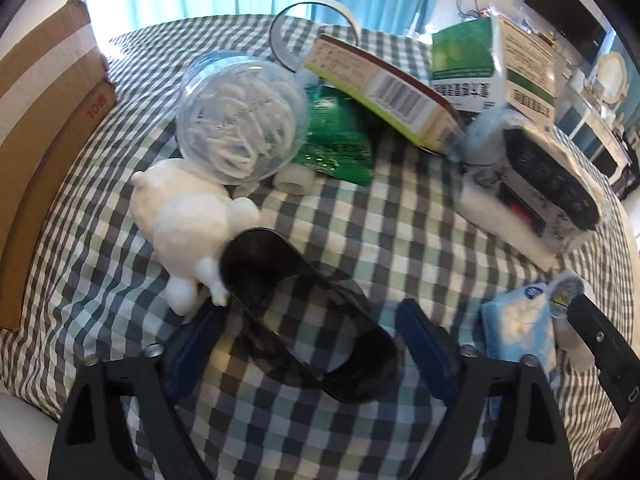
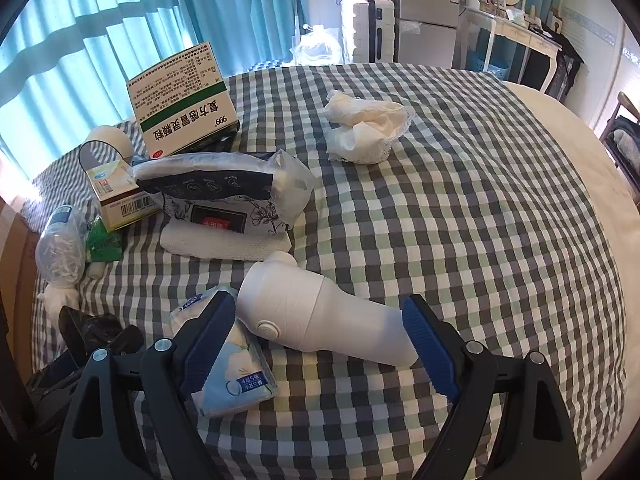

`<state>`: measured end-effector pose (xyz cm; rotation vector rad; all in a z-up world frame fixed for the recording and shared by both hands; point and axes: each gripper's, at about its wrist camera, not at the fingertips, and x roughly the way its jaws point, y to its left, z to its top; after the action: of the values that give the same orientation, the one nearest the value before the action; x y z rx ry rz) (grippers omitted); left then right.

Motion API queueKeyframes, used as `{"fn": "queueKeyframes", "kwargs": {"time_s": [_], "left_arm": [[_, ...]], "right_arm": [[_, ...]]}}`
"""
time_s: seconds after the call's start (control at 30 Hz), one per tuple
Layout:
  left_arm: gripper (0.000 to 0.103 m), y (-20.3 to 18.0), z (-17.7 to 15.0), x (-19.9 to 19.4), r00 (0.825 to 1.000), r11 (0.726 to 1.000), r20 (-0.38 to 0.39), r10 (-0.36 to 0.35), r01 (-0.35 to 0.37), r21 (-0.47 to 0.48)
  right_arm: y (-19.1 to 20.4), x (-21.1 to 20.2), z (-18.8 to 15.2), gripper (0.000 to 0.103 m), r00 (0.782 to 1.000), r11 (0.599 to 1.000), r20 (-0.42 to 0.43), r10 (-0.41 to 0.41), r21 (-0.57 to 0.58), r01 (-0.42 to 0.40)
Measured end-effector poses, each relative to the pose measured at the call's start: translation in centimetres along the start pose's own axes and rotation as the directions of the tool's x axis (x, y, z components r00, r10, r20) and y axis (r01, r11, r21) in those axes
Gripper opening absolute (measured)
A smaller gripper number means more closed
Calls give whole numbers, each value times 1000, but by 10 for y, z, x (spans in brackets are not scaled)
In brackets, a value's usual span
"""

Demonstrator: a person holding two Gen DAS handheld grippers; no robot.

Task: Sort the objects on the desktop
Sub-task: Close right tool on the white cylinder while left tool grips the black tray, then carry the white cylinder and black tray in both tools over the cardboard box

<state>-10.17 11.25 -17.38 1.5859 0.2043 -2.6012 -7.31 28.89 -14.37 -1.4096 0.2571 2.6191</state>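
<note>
In the left wrist view my left gripper (image 1: pixel 312 324) is open around a black oval case (image 1: pixel 304 312) that lies tilted between its blue pads, touching neither clearly. A white toy figure (image 1: pixel 188 224) lies just left of it. In the right wrist view my right gripper (image 2: pixel 320 328) is open astride a white handheld device (image 2: pixel 320 312) lying on the checked cloth (image 2: pixel 480 220). A blue tissue pack (image 2: pixel 236 372) lies under the left finger. The tissue pack also shows in the left wrist view (image 1: pixel 520 320).
A clear jar of cotton swabs (image 1: pixel 244 116), a green sachet (image 1: pixel 340 144), a brown-edged box (image 1: pixel 384 92), a green-white medicine box (image 2: pixel 184 100), a wrapped towel pack (image 2: pixel 228 204) and crumpled tissue (image 2: pixel 364 128) lie on the cloth. A cardboard box (image 1: pixel 44 120) stands at left.
</note>
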Motion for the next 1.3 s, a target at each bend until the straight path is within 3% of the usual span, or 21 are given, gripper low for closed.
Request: {"fn": "queueKeyframes", "kwargs": {"time_s": [0.17, 0.37, 0.47, 0.63, 0.8, 1.07, 1.3], "left_arm": [[65, -1, -3, -5, 1000, 1000, 22, -1, 1, 11], [65, 1, -8, -10, 999, 1000, 21, -27, 27, 14], [65, 2, -12, -16, 999, 999, 23, -38, 38, 11], [65, -1, -12, -27, 998, 998, 39, -55, 55, 15], [65, 5, -11, -40, 995, 997, 63, -81, 80, 20], [65, 23, -11, -71, 986, 995, 137, -98, 97, 13], [65, 45, -6, -99, 971, 991, 196, -134, 137, -1]], "right_arm": [[-4, 9, -1, 97, 999, 999, -29, -43, 20, 43], [-28, 39, -4, 97, 987, 990, -154, -53, 118, 72], [-38, 37, -3, 91, 991, 986, -130, -24, 163, 45], [-46, 31, -3, 56, 993, 984, -116, -27, 172, 47], [-61, 21, -4, 55, 995, 976, -102, 3, 216, 19], [-67, -30, -1, 55, 1000, 983, 30, 1, 182, -6], [-33, -75, 0, 55, 994, 993, 107, 2, 113, -14]]}}
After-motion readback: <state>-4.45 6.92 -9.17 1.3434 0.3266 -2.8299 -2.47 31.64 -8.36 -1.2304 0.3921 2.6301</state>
